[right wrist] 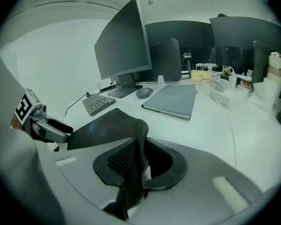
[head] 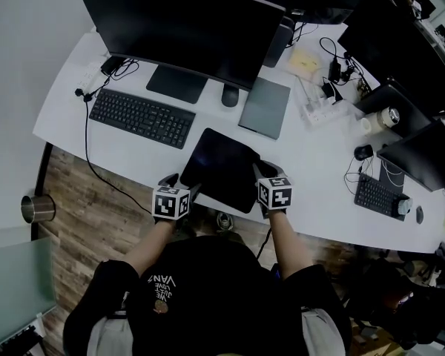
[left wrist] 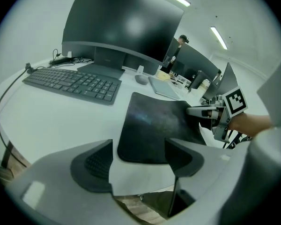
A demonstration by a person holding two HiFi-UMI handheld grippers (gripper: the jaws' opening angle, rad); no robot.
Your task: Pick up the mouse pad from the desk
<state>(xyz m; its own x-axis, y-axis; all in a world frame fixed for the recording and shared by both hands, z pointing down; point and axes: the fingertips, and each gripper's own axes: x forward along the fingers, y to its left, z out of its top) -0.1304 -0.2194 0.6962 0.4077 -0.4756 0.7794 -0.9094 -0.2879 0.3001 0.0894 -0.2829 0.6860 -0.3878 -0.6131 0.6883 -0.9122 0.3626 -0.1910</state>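
The black mouse pad [head: 221, 167] lies near the front edge of the white desk [head: 311, 162]. My right gripper [head: 262, 173] is shut on the pad's right edge. In the right gripper view that edge of the mouse pad [right wrist: 107, 125] curls up between the closed jaws of the right gripper [right wrist: 138, 165]. My left gripper [head: 190, 191] is at the pad's near left corner. In the left gripper view the left gripper [left wrist: 140, 163] is wide open, and the near edge of the mouse pad [left wrist: 154, 125] sits between the fingers without being pressed. The right gripper [left wrist: 202, 111] shows there too, on the pad's far side.
A black keyboard [head: 142, 117] lies left of the pad, under a wide monitor [head: 185, 24]. A mouse [head: 230, 95] and a grey closed laptop [head: 265, 107] lie behind the pad. More monitors, cables and a small keyboard [head: 378, 196] crowd the right. The desk's front edge is just below the grippers.
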